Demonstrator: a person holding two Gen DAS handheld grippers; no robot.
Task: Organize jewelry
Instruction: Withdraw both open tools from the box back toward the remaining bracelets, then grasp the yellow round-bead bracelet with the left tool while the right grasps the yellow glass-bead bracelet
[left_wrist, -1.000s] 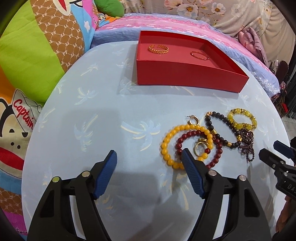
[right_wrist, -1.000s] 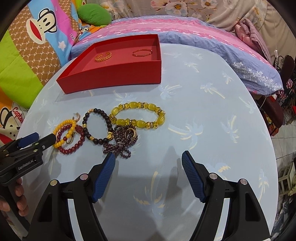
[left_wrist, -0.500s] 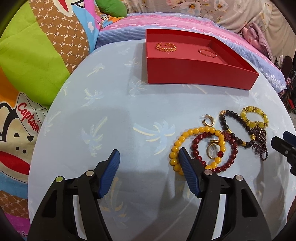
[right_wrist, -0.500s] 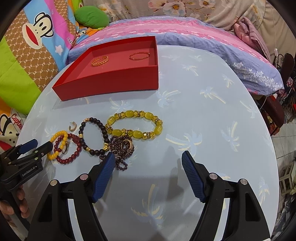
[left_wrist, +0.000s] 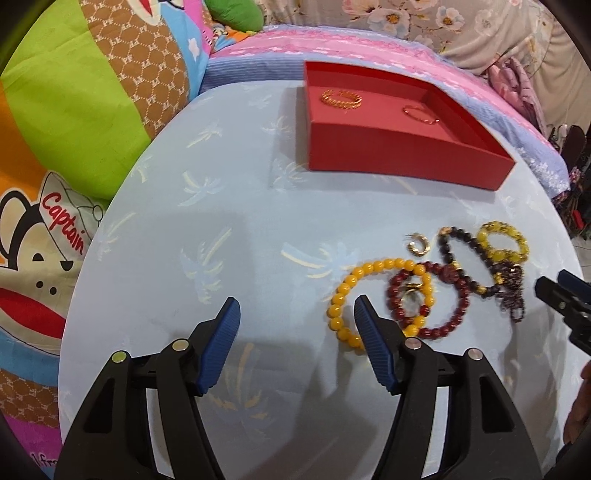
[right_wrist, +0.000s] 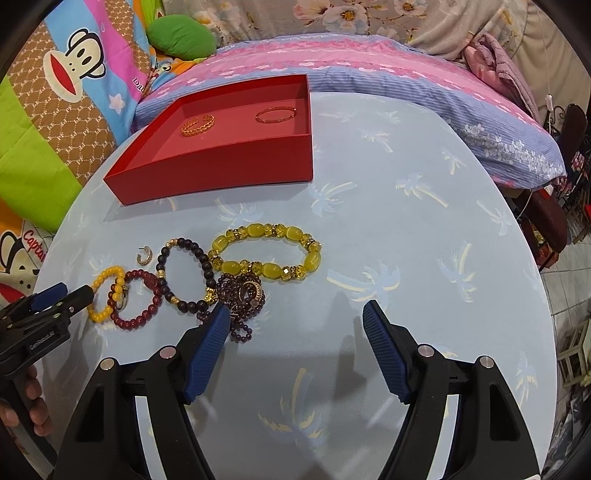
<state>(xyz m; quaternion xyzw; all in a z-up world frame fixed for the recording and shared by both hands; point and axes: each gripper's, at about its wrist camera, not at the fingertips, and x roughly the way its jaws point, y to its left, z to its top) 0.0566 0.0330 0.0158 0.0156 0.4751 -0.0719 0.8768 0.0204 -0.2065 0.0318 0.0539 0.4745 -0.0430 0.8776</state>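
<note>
While both grippers hover with fingers spread and nothing between them, the red tray (right_wrist: 221, 177) sits in the upper centre of the right wrist view on the pale blue table (right_wrist: 406, 221); it contains a gold chain bangle (right_wrist: 198, 124) at left and a thin bangle (right_wrist: 276, 114) at right, well apart; beaded bracelets (right_wrist: 264, 251) lie outside it, mid-frame, near the left gripper (left_wrist: 295, 314) and right gripper (right_wrist: 293, 314).

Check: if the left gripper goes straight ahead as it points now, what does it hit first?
Probably nothing at first: ahead of the open left gripper lies bare tablecloth. The orange bead bracelet sits just right of that line. Farther on, the red tray would likely come first, though depth is unclear.
</note>
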